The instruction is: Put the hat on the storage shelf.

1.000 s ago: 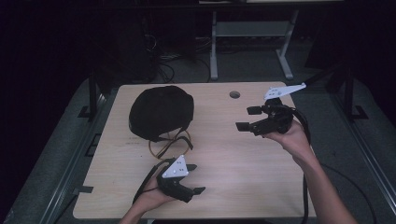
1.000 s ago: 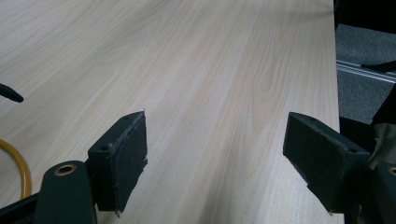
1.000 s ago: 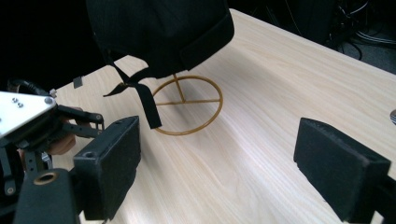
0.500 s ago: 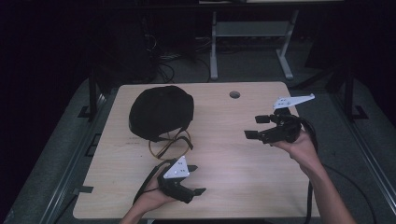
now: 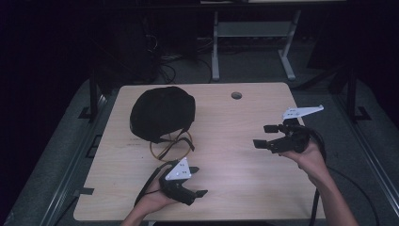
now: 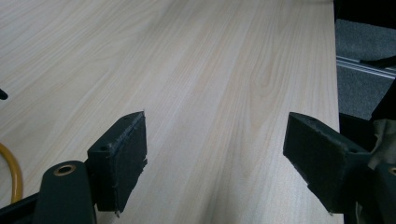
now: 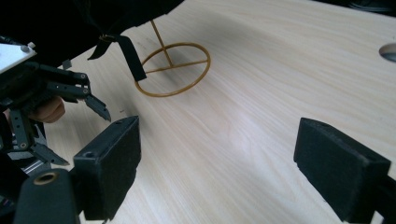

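Observation:
A black cap-like object (image 5: pixel 162 113) lies at the table's back left, with a yellow wire ring (image 5: pixel 171 146) and a black strap (image 7: pixel 128 56) at its near edge. The ring (image 7: pixel 173 70) lies flat on the wood. My left gripper (image 5: pixel 197 181) rests near the front edge, open, with bare wood between its pads (image 6: pixel 123 161). My right gripper (image 5: pixel 266 135) hovers above the table's right side, open and empty, pointing left toward the cap. In the right gripper view its pads (image 7: pixel 112 168) stand wide apart, and the left gripper (image 7: pixel 100 109) appears at the far left.
The light wooden table (image 5: pixel 226 122) has a round cable hole (image 5: pixel 236 95) near its back edge. A metal stand (image 5: pixel 254 35) rises behind the table. Grey floor (image 5: pixel 376 155) and rails lie to either side.
My right gripper has moved away from the table's middle toward the right edge and slightly nearer me. The left gripper and the cap have stayed put.

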Demonstrator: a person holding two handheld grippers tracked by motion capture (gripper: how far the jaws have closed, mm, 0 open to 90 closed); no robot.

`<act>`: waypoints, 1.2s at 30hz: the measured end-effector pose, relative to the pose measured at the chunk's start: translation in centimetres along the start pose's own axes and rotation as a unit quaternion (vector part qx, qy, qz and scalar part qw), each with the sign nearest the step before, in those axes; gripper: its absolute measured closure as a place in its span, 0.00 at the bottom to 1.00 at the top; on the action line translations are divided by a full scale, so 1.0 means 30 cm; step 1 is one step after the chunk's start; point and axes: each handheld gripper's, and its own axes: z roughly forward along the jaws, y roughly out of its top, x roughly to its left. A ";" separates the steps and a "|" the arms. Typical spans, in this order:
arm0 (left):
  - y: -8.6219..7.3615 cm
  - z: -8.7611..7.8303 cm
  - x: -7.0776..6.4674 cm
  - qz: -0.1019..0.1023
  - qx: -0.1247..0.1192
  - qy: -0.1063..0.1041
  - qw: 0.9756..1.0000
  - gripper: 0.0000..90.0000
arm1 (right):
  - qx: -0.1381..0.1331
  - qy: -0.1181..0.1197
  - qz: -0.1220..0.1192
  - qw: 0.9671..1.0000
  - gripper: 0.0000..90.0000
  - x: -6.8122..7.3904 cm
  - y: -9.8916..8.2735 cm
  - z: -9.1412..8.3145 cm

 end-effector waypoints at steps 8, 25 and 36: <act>-0.002 0.003 -0.001 -0.003 0.003 0.000 1.000 0.24 | 0.005 0.000 0.011 1.000 0.16 -0.014 -0.065 0.003; -0.005 0.011 -0.002 -0.004 0.007 0.001 1.000 0.24 | 0.010 -0.004 0.043 0.999 0.16 -0.049 -0.210 -0.002; -0.007 0.014 -0.001 -0.006 0.008 0.001 1.000 0.24 | 0.014 -0.010 0.055 0.998 0.16 -0.054 -0.287 -0.008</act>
